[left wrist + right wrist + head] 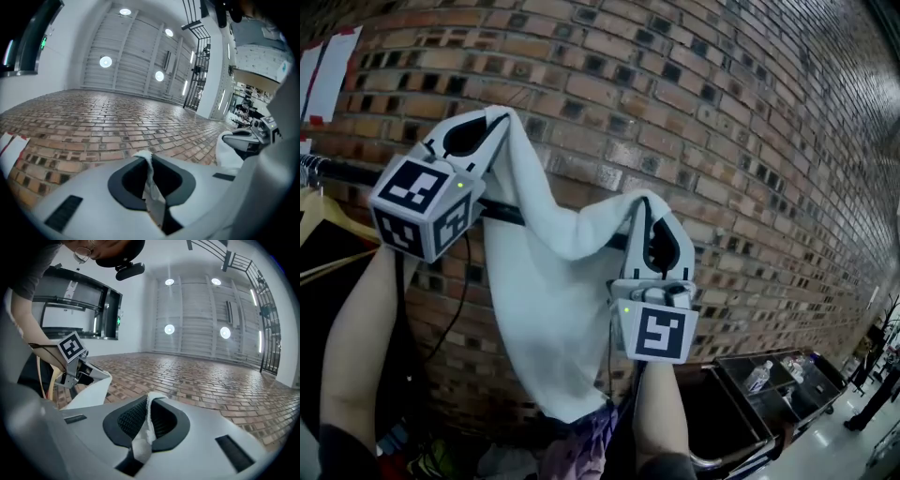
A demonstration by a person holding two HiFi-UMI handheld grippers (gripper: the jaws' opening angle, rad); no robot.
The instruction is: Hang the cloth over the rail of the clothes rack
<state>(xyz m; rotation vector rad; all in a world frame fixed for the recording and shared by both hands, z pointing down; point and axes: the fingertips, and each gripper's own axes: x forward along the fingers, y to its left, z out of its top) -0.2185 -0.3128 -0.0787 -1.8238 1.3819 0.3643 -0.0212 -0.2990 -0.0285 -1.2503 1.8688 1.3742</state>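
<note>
At one rail [502, 213], the left gripper [480, 129] and right gripper [654, 227] each clamp jaws on one cloth [548, 309].

The head camera looks from close behind the person's raised forearms at a brick wall [694, 103] near ahead, with the left gripper [473, 131] at 10 o'clock and the right gripper [654, 234] just off centre toward 5 o'clock. Each gripper's camera sits right behind its own jaws and faces upward along them, past the same wall to a ceiling [136, 42] with round lights. The left gripper view catches the other gripper at 3 o'clock, the right gripper view catches its partner at 9 o'clock, and all three share the white cloth [553, 309].
</note>
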